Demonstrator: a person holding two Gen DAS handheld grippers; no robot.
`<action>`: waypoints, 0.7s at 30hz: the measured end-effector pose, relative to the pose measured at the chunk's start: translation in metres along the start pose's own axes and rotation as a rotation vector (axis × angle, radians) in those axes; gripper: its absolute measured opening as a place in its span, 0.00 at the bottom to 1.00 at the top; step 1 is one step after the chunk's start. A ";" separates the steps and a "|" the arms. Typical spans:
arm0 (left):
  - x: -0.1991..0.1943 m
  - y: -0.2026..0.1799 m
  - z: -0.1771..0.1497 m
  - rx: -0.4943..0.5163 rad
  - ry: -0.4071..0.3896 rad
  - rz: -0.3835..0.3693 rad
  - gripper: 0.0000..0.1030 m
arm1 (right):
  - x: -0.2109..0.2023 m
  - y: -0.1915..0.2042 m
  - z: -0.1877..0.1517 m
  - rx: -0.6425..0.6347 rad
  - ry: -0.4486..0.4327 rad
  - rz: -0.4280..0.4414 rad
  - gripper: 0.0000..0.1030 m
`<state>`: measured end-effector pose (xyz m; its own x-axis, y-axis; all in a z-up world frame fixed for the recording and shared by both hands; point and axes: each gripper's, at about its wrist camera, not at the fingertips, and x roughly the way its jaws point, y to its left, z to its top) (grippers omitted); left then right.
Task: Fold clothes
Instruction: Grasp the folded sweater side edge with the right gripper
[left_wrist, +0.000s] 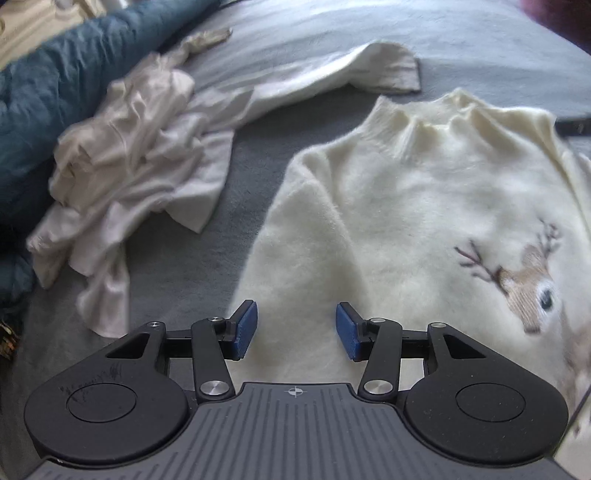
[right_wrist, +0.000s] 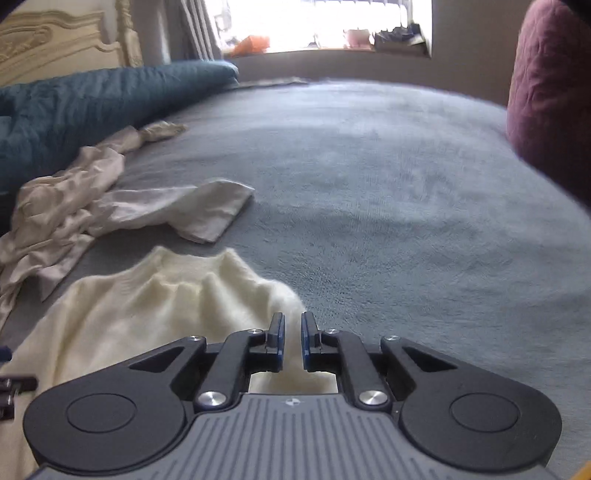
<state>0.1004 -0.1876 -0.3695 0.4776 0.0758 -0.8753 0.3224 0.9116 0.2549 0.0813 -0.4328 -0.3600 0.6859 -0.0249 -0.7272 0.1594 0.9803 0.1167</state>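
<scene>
The grey bed (right_wrist: 388, 192) carried my cream reindeer sweater (left_wrist: 406, 206), spread flat, with crumpled pale garments (left_wrist: 140, 155) just beside it. My left claw (left_wrist: 295, 328) hung spread wide over its shoulder; my right claw (right_wrist: 293, 341) pinched the sweater's edge.

You're in home bedroom. Wide bed (right_wrist: 388, 192) under grey fleecy cover fills view. Carved cream headboard (right_wrist: 55, 40) at far left, teal quilt (right_wrist: 92, 96) bunched along it. Bright window (right_wrist: 325, 22) beyond, sill cluttered with small items, curtain (right_wrist: 192, 29) beside. Plum cushion (right_wrist: 546, 85) at right. Laundry on bed: cream reindeer sweater (left_wrist: 424, 206), crumpled pale garments (left_wrist: 140, 155).
</scene>
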 end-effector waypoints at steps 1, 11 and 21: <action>0.003 -0.001 0.001 -0.008 0.005 0.007 0.47 | 0.016 -0.003 -0.001 0.009 0.041 0.016 0.10; 0.008 -0.006 0.010 -0.044 0.061 0.047 0.48 | -0.050 -0.017 -0.001 0.052 0.110 0.088 0.10; 0.005 -0.008 0.015 -0.015 0.092 0.052 0.48 | -0.042 -0.018 -0.034 0.105 0.236 0.033 0.10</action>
<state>0.1130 -0.2006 -0.3699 0.4165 0.1593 -0.8951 0.2862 0.9115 0.2954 0.0257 -0.4424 -0.3544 0.5093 0.0654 -0.8581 0.2205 0.9539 0.2036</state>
